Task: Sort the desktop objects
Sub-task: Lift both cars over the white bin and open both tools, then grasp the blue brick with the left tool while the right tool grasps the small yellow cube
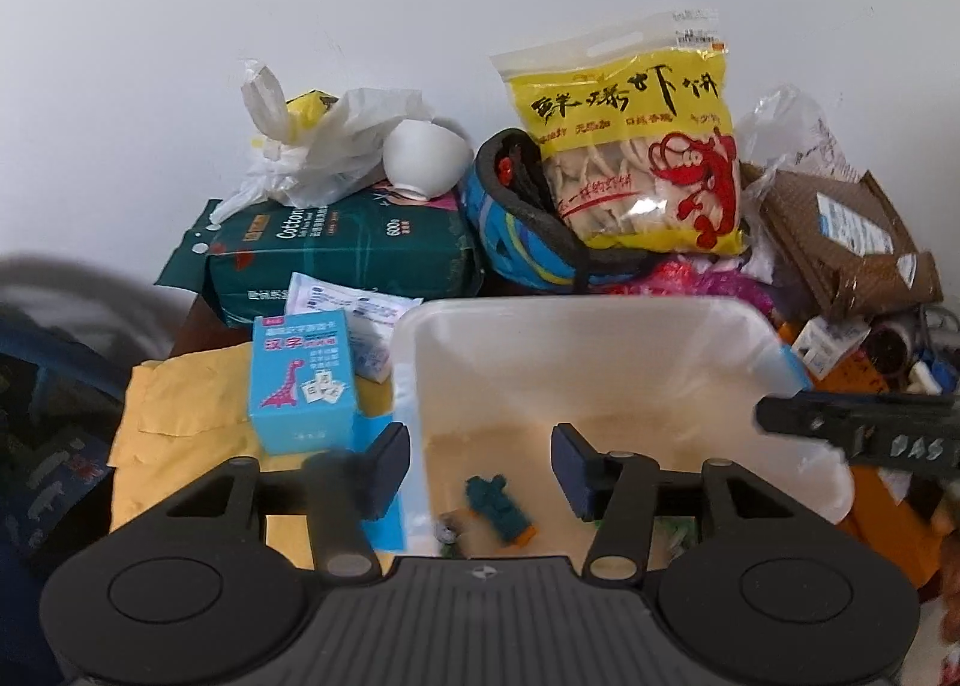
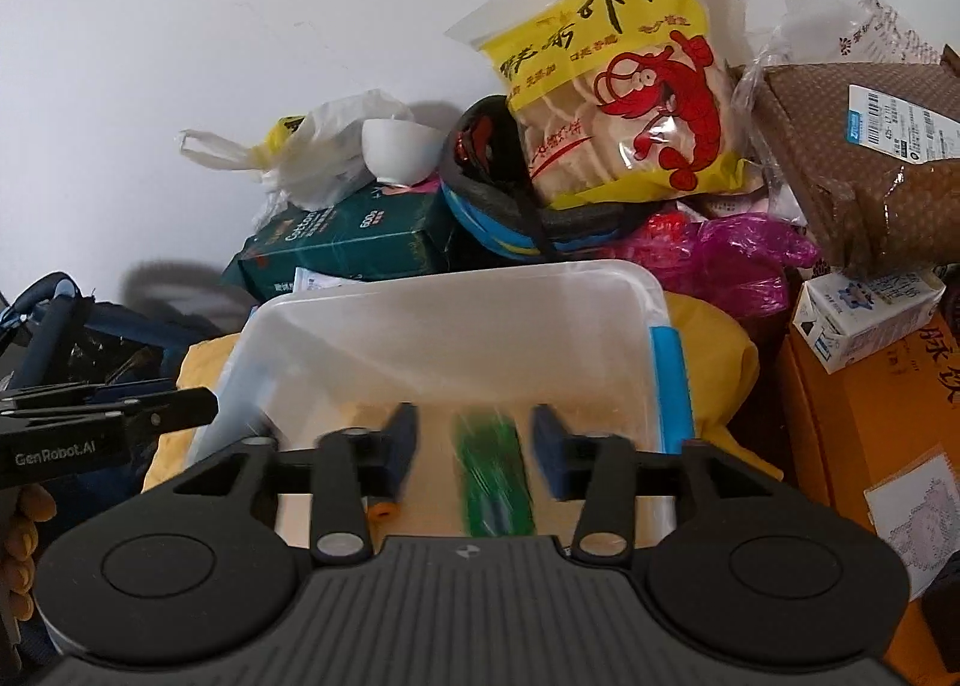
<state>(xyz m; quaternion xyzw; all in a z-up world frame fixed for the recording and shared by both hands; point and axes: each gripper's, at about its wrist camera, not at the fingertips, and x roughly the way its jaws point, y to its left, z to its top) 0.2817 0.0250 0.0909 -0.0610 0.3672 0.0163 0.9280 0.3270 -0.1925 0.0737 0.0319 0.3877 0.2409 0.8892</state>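
Observation:
A clear plastic bin [image 1: 600, 326] stands in front of me; it also shows in the right wrist view [image 2: 456, 296]. In it lie a small dark teal toy with an orange end [image 1: 498, 509] and a small grey piece [image 1: 447, 533]. My left gripper [image 1: 480, 461] is open and empty over the bin's near left rim. My right gripper [image 2: 474, 446] is open above the bin; a blurred green packet [image 2: 495, 479] lies between its fingers, apart from both pads. A blue card box with a pink dinosaur [image 1: 300, 380] stands left of the bin.
Behind the bin against the wall are a dark green tissue pack [image 1: 336, 254], a white bowl [image 1: 423, 158], a blue helmet [image 1: 528, 230], a yellow shrimp cracker bag [image 1: 636, 146] and a brown parcel [image 1: 840, 242]. An orange box [image 2: 870, 446] and a milk carton [image 2: 864, 314] sit at the right.

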